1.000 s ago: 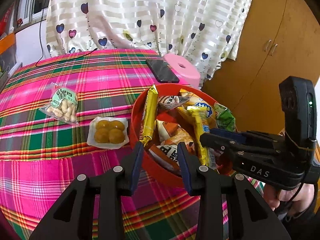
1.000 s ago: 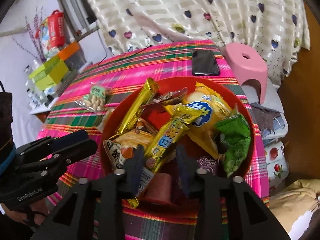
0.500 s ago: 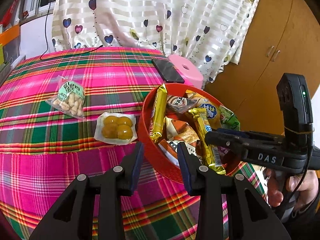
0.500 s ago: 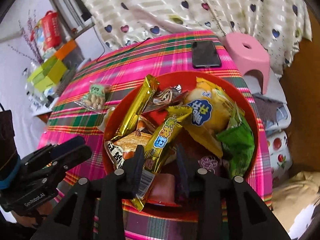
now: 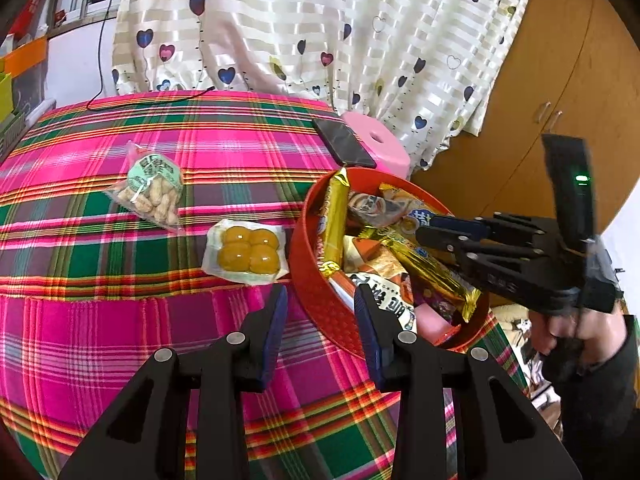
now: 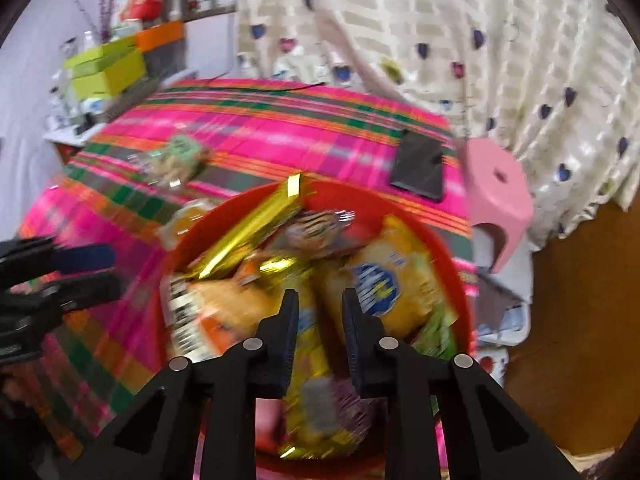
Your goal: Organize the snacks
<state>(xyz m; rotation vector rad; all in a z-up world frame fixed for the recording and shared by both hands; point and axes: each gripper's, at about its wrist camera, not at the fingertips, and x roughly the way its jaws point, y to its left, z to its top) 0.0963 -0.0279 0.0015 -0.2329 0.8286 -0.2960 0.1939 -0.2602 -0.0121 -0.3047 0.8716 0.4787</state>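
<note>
A red bowl [image 5: 316, 292] full of snack packets sits at the right edge of the plaid table; it also shows in the blurred right wrist view [image 6: 452, 264]. A pack of yellow pastries [image 5: 246, 255] lies just left of the bowl, and a peanut bag [image 5: 151, 190] lies further left. My left gripper [image 5: 320, 312] is open and empty, straddling the bowl's near rim. My right gripper [image 6: 319, 312] is open over the bowl, with a long yellow snack bar [image 6: 310, 364] lying between and below its fingers; it also appears in the left wrist view [image 5: 430, 228].
A black phone [image 5: 344, 145] lies on the table behind the bowl. A pink stool [image 5: 378, 142] stands beyond the table edge. A heart-print curtain [image 5: 320, 28] hangs behind, and a wooden cabinet [image 5: 560, 80] is at the right. Green boxes [image 6: 106, 68] sit at far left.
My right gripper has moved forward and lower over the bowl; its view is now blurred. My left gripper has backed off and shifted left, so the bowl sits further right.
</note>
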